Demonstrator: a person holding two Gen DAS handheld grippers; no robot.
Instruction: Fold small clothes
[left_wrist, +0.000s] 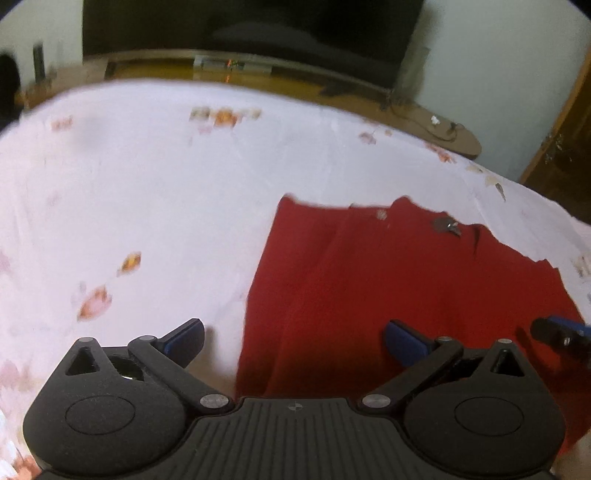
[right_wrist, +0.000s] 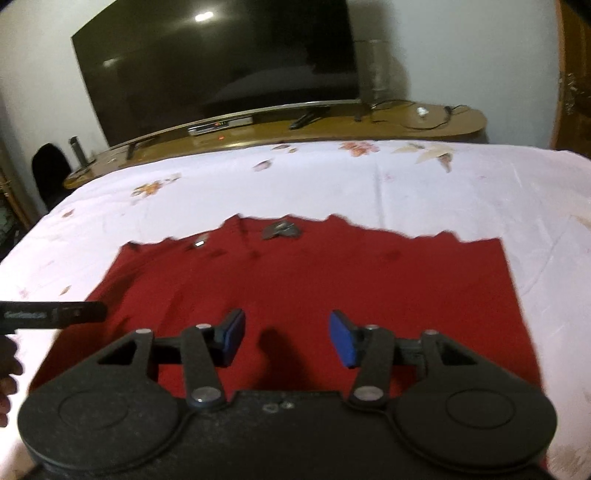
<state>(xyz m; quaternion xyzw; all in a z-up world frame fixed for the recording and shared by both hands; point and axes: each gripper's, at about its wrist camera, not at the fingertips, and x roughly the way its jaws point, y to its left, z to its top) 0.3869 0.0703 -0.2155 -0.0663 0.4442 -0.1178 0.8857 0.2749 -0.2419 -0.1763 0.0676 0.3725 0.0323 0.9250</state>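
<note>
One red garment (right_wrist: 314, 291), two hand-held grippers, left (left_wrist: 295, 338) and right (right_wrist: 287, 338), both agape.

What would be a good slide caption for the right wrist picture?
Right gripper, fingers open, hovers over a red garment spread flat on a floral white bedsheet, with a television behind.

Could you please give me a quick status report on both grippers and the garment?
Left gripper open, empty, over red cloth garment's left edge. Right gripper open, empty, above its near part. Garment flat on white floral bedsheet. Nothing in the way.
</note>
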